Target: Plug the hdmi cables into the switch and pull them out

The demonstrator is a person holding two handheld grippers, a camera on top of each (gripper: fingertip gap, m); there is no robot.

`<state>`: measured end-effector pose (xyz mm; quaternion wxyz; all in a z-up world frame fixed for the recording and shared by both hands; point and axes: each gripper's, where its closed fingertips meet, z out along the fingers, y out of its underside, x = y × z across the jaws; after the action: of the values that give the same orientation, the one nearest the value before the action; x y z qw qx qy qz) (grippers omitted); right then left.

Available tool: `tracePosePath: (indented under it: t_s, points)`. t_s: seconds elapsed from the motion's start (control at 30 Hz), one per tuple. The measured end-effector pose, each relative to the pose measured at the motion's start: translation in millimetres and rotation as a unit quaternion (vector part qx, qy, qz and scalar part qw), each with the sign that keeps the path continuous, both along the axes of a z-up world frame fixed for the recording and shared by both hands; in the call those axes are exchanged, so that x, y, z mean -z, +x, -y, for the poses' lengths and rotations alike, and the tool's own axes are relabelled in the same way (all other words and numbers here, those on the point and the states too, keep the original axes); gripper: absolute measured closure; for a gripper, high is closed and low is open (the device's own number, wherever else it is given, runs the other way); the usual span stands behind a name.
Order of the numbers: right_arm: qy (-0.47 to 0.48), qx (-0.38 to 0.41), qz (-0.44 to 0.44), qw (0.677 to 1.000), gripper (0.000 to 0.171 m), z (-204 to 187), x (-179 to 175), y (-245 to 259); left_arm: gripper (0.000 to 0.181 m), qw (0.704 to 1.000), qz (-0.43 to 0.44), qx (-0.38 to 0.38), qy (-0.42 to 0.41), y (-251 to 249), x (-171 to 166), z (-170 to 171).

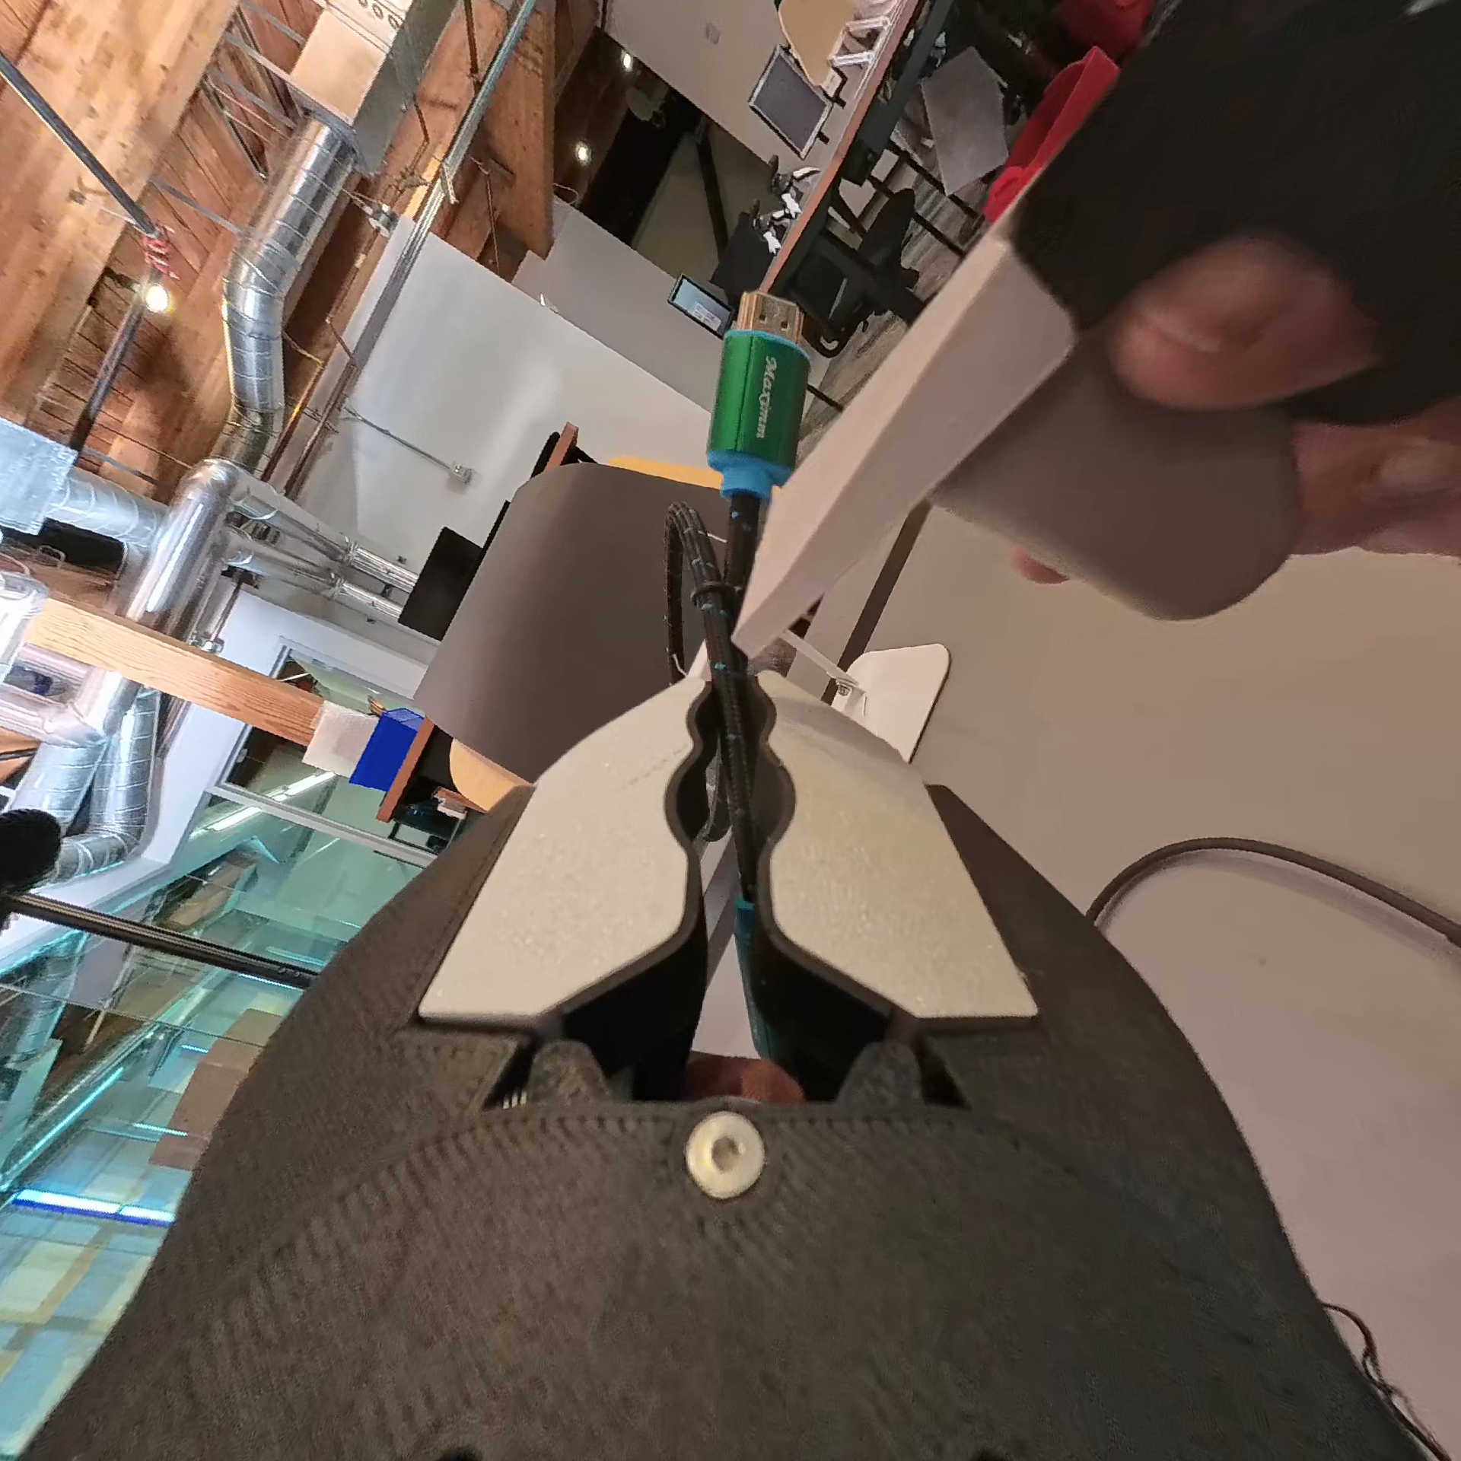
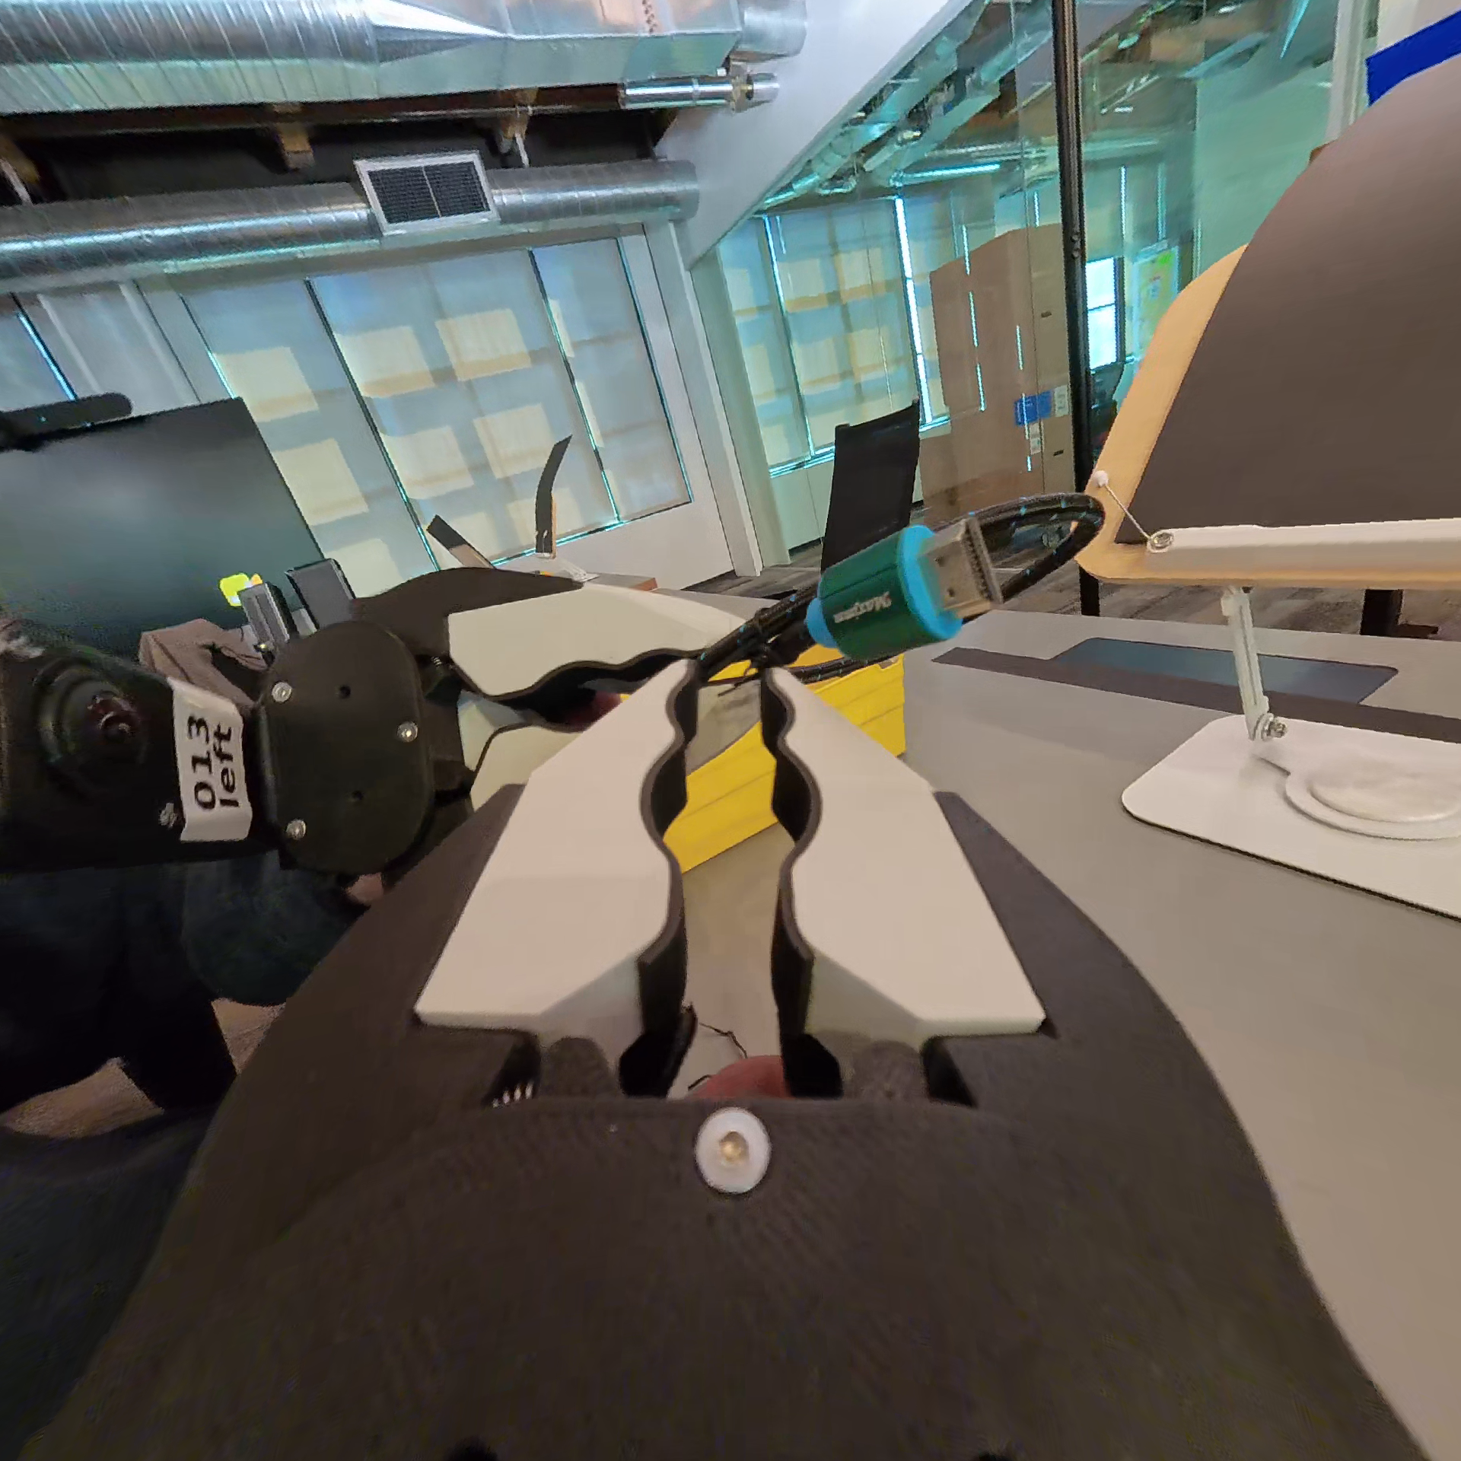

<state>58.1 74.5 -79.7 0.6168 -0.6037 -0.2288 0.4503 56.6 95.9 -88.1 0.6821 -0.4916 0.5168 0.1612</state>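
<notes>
In the left wrist view my left gripper [image 1: 731,700] is shut on a black braided HDMI cable [image 1: 731,601], bundled with a tie. Its green plug [image 1: 757,395] with a gold connector sticks out beyond the fingertips. A second teal plug [image 1: 755,988] sits deep between the fingers. One white finger [image 1: 909,427] of the right gripper, held by a gloved hand, reaches to the cable from the right. In the right wrist view my right gripper [image 2: 727,680] is open, its tips just below the cable [image 2: 759,632]. The left gripper [image 2: 672,660] holds the green plug [image 2: 881,605] up. No switch shows.
A yellow box [image 2: 759,767] lies on the grey table [image 2: 1107,988] ahead of the right gripper. A white stand [image 2: 1265,790] holding a tan and dark board [image 2: 1304,356] stands at the right. A dark cord [image 1: 1265,862] runs across the table.
</notes>
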Motion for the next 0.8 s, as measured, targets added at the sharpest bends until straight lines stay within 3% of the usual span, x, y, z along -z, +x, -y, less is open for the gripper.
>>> tracePosePath:
  t_s: [0.13,0.3,0.5,0.7,0.8]
  points:
    - [-0.009,0.008,-0.001,1.0,0.171,-5.4,3.1,2.3,0.176,1.0,0.0,0.001,0.005,0.6,0.2,0.3]
    - [0.037,0.011,0.059,0.998,0.171,-4.7,4.5,7.7,0.176,0.999,0.009,0.028,-0.022,1.2,2.2,0.5]
    - [0.087,-0.008,0.144,0.986,0.171,-2.6,4.4,14.1,0.149,0.992,0.028,0.085,-0.088,2.4,0.4,4.7]
    - [0.138,-0.038,0.231,0.962,0.171,1.8,18.0,9.1,0.137,0.956,0.047,0.171,-0.233,7.5,4.4,22.0]
    - [0.165,-0.05,0.26,0.95,0.171,6.6,23.9,3.7,0.134,0.938,0.021,0.174,-0.299,5.6,17.9,24.2]
